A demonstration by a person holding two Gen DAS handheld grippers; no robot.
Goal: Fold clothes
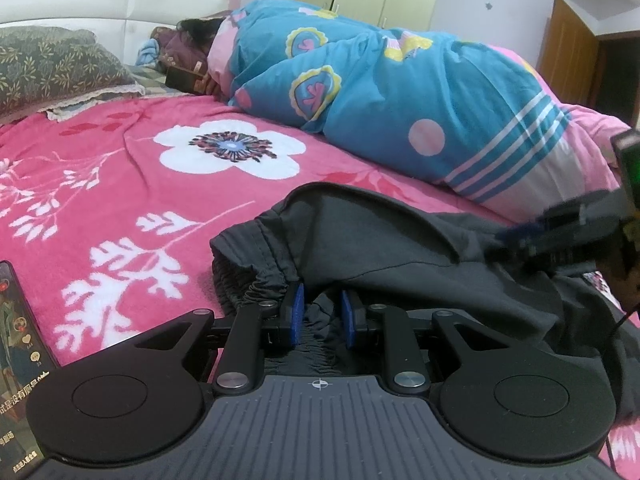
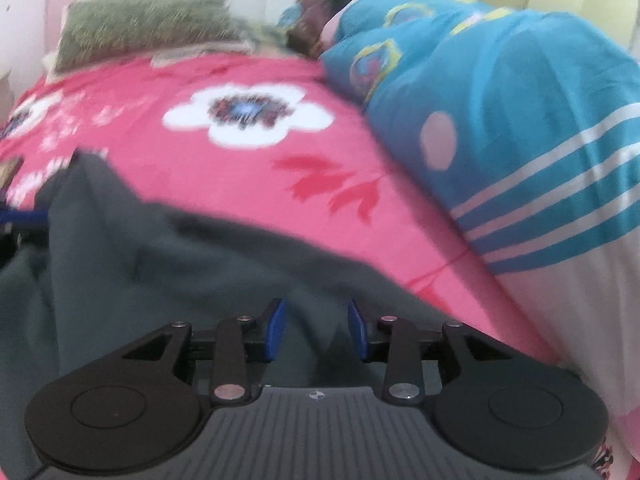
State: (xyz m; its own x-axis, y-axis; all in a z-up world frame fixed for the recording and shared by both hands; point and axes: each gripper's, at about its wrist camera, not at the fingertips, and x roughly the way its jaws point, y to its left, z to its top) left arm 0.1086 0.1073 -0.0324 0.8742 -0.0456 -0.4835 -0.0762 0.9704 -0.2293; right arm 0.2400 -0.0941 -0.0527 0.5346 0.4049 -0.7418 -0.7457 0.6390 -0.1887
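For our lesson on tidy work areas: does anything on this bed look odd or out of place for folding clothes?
Yes. A person lies under the blue patterned quilt beside the folding spot, and a lit smartphone rests at the left edge of the pink floral bedspread. The dark grey elastic-waisted garment lies bunched, not flat.

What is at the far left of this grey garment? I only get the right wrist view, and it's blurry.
Observer: A gathered elastic waistband, right by the left fingers.
Operator: Anything else on the bed near it?
Observer: A phone with a lit screen, left of the waistband.
Operator: And what's past the blue quilt?
Observer: A brown wooden door, on the right.
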